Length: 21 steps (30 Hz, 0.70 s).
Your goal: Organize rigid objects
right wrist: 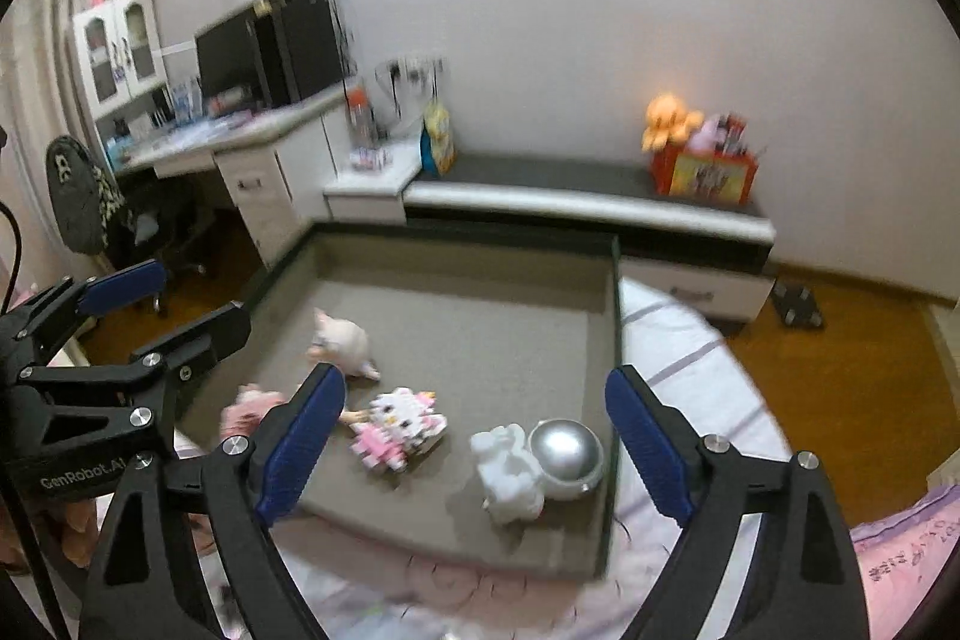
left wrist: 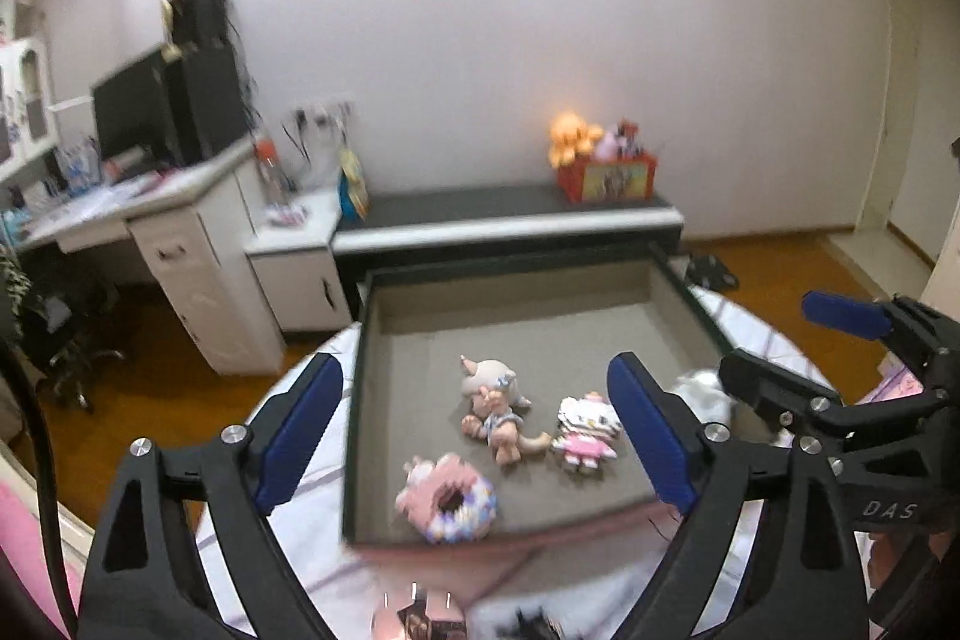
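A shallow grey tray (left wrist: 396, 316) (right wrist: 600, 316) lies on a bed. In it are a pink doll figure (left wrist: 495, 406) (right wrist: 342, 337), a Hello Kitty block figure (left wrist: 585, 430) (right wrist: 399, 427), a pink donut block toy (left wrist: 447, 499) (right wrist: 246, 412) and a white astronaut figure with a silver helmet (right wrist: 540, 460). My left gripper (left wrist: 474, 436) is open and empty above the tray's near edge; it shows in the right wrist view (right wrist: 165, 301). My right gripper (right wrist: 474, 436) is open and empty above the astronaut; it shows in the left wrist view (left wrist: 786, 340).
The bed has a white striped sheet (right wrist: 678, 340). Beyond it stand a low bench (left wrist: 510, 214) with a red toy box (left wrist: 606, 175), a white desk (left wrist: 180, 232) with a monitor, and an office chair (right wrist: 90, 196). The floor is orange wood.
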Each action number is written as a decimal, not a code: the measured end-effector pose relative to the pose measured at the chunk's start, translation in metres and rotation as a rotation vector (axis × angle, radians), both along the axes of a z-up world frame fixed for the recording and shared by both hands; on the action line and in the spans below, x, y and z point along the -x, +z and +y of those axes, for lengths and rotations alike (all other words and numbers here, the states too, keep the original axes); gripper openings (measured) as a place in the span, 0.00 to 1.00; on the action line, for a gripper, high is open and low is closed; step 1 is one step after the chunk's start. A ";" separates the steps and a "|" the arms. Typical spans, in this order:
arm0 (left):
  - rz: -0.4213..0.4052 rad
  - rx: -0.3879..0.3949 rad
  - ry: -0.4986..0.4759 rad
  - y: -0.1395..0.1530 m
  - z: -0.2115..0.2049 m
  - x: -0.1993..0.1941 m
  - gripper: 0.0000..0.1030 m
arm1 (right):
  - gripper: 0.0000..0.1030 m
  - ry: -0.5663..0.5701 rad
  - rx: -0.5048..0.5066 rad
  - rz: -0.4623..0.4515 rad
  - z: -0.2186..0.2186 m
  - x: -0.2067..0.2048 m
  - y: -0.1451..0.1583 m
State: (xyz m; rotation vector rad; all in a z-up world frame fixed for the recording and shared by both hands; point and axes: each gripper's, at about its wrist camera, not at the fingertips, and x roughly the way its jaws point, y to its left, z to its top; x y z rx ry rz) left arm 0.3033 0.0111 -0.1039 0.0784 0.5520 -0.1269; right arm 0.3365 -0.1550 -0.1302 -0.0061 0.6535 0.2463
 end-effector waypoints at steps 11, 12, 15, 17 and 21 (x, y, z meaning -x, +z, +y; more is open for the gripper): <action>-0.206 0.003 0.095 0.033 0.011 0.159 1.00 | 0.88 -0.065 0.076 -0.267 0.011 0.163 0.048; -0.219 0.004 0.098 0.036 0.012 0.172 1.00 | 0.88 -0.076 0.075 -0.282 0.011 0.175 0.049; -0.258 -0.017 0.097 0.040 0.012 0.198 1.00 | 0.88 -0.091 0.067 -0.318 0.013 0.209 0.054; -0.267 -0.007 0.084 0.044 0.015 0.213 1.00 | 0.88 -0.109 0.063 -0.340 0.014 0.227 0.056; -0.290 -0.001 0.084 0.049 0.017 0.237 1.00 | 0.88 -0.123 0.046 -0.376 0.013 0.256 0.059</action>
